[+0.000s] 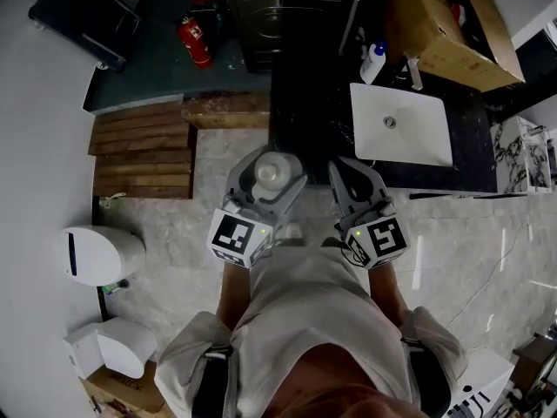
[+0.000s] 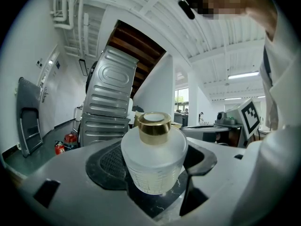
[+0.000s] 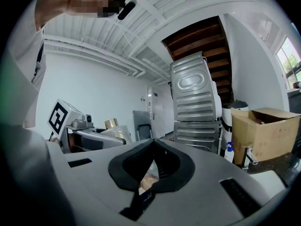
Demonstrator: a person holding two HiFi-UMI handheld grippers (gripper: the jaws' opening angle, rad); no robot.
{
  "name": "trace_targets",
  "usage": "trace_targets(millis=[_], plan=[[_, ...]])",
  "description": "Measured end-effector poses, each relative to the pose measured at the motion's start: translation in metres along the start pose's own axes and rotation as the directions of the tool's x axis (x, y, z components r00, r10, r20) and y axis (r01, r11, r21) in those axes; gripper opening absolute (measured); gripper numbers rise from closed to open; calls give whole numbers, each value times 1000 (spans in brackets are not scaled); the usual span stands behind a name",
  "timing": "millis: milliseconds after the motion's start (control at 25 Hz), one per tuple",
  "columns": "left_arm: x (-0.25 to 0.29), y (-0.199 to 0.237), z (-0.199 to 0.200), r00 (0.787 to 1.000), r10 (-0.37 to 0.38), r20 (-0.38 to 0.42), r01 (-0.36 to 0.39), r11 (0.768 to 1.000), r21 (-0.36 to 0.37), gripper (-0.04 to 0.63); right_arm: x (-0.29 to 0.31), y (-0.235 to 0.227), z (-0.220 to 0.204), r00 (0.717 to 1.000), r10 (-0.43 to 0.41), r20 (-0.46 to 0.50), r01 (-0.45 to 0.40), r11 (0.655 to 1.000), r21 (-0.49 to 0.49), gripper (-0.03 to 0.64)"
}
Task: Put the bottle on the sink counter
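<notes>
1. The left gripper (image 1: 266, 181) is clamped on the bottle (image 2: 154, 154), with a black ribbed pad on each side of the body. The bottle is in the air, upright, near the person's chest, just short of the near edge of the sink counter (image 1: 309, 120).
2. The bottle is squat with round shoulders. It is made of frosted white glass with a fine raised grid around the lower half, and it has a short, shiny gold cap (image 2: 154, 123). My guess is that it is heavy for its size and slick where the frosting is smooth, so the grip should stay firm and low on the body.
3. The right gripper (image 1: 357, 179) has its jaws together with nothing between them. It hangs idle beside the left one.
4. The counter is dark, flat and glossy, probably polished stone. A bare strip lies left of the basin (image 1: 402, 124), which is white, rectangular and smooth-sided.
5. To do the step well, carry the bottle forward over that bare strip and keep the cap pointing up. Lower it until the base sits flat, and only then open the jaws. Keep well in from the near edge and away from the basin rim, since glass on stone will skate if it is set down tilted.
6. At the far right are a white spray bottle (image 1: 374, 61) and an open, matt brown cardboard box (image 1: 444, 24), both well out of the path.
</notes>
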State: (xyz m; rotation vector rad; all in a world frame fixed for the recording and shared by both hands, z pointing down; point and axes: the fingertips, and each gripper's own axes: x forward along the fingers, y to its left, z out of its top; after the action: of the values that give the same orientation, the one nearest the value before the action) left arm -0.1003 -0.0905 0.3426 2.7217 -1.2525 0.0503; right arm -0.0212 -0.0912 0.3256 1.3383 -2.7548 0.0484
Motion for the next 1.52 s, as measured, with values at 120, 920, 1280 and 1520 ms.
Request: trace_targets(millis=[120,920,1280,1520], plan=[[4,11,-2,1000,-9,-3,9,1000,-9,333,8,-1,-2,1000,-16,-13,16,1000,2,-3],[66,48,-6,999,35,-36,-36,999,-18,333,53,-56,-13,999,14,-34,-13,1000,25,-3],[126,65,1,993,97,-64,-99,995,-23,333,86,-109,-17,995,85,-49,-82,995,56,-3],[158,71,-5,987,132,-95,-135,991,-23,333,102,-135,-21,989,137,-48,-133,988,84,-3]])
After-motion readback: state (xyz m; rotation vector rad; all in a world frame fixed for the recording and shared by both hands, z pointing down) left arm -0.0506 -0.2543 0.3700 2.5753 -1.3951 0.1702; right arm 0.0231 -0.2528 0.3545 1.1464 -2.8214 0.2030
